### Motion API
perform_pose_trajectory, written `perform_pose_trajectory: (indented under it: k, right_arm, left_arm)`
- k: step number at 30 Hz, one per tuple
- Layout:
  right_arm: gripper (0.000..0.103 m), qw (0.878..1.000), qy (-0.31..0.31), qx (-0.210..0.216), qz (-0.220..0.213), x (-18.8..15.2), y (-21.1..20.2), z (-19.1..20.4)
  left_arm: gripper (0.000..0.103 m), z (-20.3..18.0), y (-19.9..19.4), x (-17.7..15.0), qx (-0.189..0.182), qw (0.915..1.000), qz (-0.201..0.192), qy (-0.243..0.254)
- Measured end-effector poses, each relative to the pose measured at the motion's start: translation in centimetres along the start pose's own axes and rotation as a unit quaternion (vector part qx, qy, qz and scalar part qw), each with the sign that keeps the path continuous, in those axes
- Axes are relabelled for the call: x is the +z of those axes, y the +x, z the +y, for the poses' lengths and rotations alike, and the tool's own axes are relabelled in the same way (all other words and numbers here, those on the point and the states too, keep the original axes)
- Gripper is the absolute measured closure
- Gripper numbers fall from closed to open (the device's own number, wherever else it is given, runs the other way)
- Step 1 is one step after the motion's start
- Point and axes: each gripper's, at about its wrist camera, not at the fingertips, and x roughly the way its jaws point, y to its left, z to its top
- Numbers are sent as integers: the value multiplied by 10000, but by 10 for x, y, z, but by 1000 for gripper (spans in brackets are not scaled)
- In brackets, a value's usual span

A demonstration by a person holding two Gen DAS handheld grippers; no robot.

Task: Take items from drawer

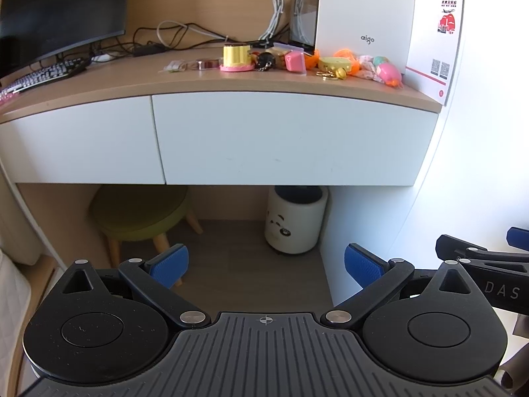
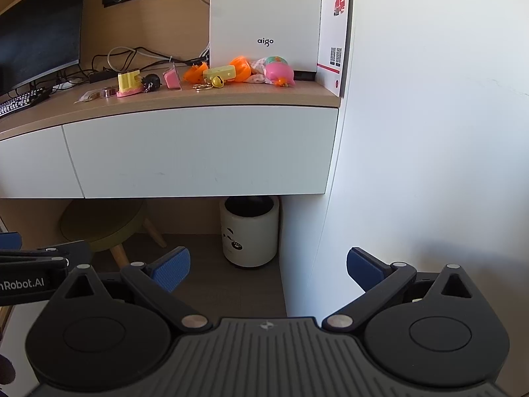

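White handleless drawer flush shut, left gripper and right gripper wide, empty.

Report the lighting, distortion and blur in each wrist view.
Left wrist view: even daylight, desk edge bowed by the fisheye, monitor dark, toys sharp. Right wrist view: the same bowing, white wall bright with a soft shadow low down, bin under the desk dim.

A monitor and keyboard stand on the desk beside a white aigo box, with a green stool and panda bin underneath.
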Motion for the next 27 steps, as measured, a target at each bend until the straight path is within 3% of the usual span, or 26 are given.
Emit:
perform_pose_trajectory:
  k: [27]
  right_arm:
    - [1,10000,-20,19,17,-2,-1,3]
  left_arm:
    - [0,3,-2,-2,54,10000,-11,-53]
